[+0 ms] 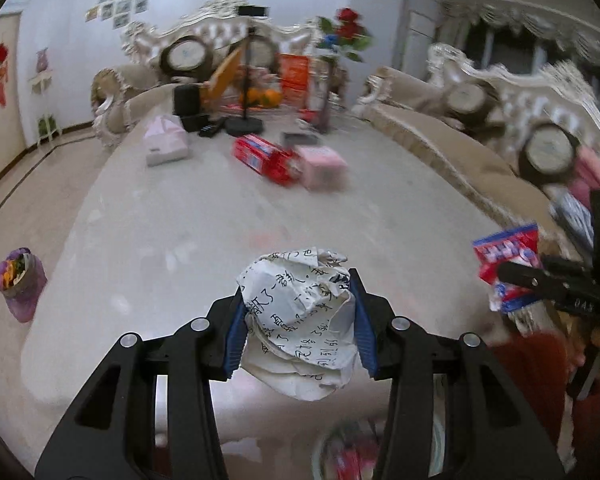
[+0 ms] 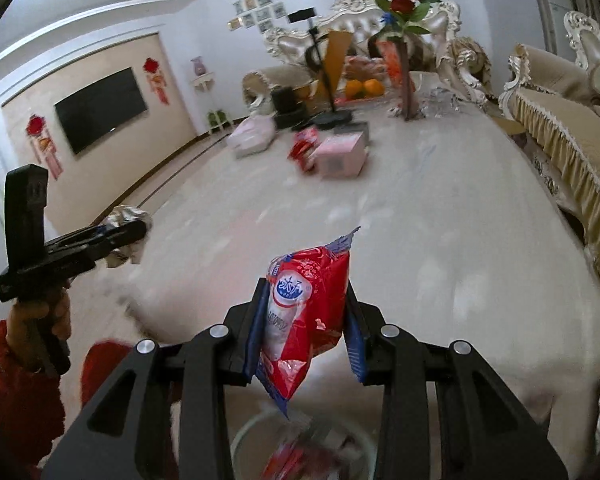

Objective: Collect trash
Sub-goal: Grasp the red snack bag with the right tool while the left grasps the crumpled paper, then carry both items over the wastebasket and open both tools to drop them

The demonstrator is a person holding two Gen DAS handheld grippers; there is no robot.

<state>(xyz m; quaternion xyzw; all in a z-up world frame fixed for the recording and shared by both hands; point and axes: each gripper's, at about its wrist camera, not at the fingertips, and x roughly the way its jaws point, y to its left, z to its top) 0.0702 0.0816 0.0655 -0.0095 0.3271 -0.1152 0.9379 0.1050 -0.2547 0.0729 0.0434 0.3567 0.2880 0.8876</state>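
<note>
Left gripper [image 1: 298,318] clamped on crumpled paper [image 1: 300,320], held above the near table [image 1: 140,240] edge. Right gripper [image 2: 306,330] pinches a red wrapper [image 2: 306,320]. Both hover over a bin [image 2: 300,440] directly below, blurred, likely so the trash drops in. Farther off: pink box [image 2: 340,154], red packets [image 1: 264,158] on the tabletop.

Each hand-held gripper [image 1: 298,320] [image 2: 306,328] is matte black with blue ribbed finger pads [image 1: 236,340] and round silver screws. The person's hand [image 2: 40,316] shows bare skin below a red sleeve [image 2: 16,392].
</note>
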